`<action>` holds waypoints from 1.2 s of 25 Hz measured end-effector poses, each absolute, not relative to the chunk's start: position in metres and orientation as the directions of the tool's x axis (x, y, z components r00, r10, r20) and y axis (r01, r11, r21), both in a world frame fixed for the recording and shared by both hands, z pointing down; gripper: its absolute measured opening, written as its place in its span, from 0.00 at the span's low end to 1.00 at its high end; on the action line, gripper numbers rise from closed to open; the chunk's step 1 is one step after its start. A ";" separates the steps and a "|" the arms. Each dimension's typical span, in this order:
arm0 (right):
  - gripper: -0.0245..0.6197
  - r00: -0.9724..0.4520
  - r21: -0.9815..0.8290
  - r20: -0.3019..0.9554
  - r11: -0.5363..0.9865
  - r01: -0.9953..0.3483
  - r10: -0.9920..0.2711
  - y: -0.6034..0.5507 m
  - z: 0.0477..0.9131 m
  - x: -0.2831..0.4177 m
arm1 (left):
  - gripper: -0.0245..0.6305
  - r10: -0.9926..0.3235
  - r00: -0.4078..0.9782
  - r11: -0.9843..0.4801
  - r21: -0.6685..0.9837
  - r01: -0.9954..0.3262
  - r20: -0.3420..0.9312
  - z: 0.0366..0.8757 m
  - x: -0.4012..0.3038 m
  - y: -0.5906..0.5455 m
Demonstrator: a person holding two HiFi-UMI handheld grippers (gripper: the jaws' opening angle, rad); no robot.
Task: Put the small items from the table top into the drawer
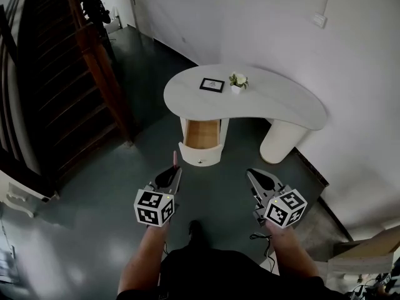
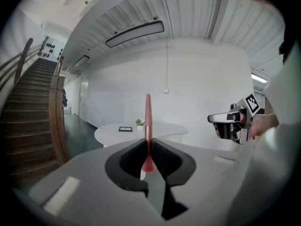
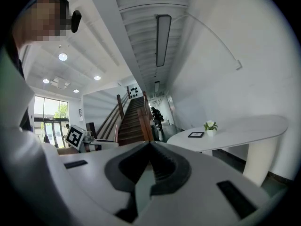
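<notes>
Item: slim pink stick [image 2: 147, 121] – upright, clamped in left hand-held gripper [image 2: 148, 147], well apart from the open drawer [image 1: 201, 134] under the white surface [image 1: 281, 102] | Right hand-held gripper [image 3: 149, 147]: jaws together, empty | On surface: small black frame [image 1: 212, 85], potted plant [image 1: 237, 80] just beside it | Left of surface: wooden staircase [image 1: 69, 74] – dark floor [image 1: 219, 186] lies before the drawer

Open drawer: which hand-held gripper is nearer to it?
Left. The left hand-held gripper, holding a pink pen, is just before the open drawer; the right hand-held gripper is farther, off to its right.
</notes>
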State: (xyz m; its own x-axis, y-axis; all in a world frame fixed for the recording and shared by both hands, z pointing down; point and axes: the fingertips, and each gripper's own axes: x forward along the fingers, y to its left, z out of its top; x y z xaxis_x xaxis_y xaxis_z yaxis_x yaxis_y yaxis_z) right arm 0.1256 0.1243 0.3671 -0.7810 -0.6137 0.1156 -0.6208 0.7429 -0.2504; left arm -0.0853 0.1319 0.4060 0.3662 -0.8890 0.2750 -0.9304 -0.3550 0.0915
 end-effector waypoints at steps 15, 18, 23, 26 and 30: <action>0.05 -0.774 -0.260 0.212 0.729 -0.633 -0.597 0.028 0.389 0.017 | 0.11 -0.854 0.428 -0.396 0.165 -0.903 0.295 0.439 -0.171 0.025; 0.05 -0.781 -0.252 0.216 0.739 -0.625 -0.586 0.016 0.384 0.003 | 0.11 -0.852 0.441 -0.403 0.183 -0.897 0.281 0.439 -0.174 0.011; 0.05 -0.794 -0.258 0.222 0.751 -0.608 -0.567 -0.008 0.384 -0.012 | 0.11 -0.846 0.452 -0.401 0.219 -0.889 0.285 0.451 -0.175 -0.006; 0.05 -0.803 -0.284 0.221 0.751 -0.596 -0.553 -0.026 0.390 -0.018 | 0.11 -0.838 0.454 -0.402 0.219 -0.889 0.302 0.458 -0.173 -0.017; 0.05 -0.812 -0.300 0.230 0.755 -0.583 -0.537 -0.057 0.403 -0.017 | 0.11 -0.831 0.445 -0.391 0.220 -0.894 0.334 0.471 -0.166 -0.037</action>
State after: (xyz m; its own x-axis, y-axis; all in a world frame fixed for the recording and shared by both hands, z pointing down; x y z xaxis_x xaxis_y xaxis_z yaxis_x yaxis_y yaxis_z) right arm -0.0166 -0.0569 0.4029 -0.8120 -0.5366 0.2296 -0.5835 0.7547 -0.2999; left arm -0.1656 -0.0370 0.4711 0.4454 -0.8308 0.3338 -0.8938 -0.3906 0.2203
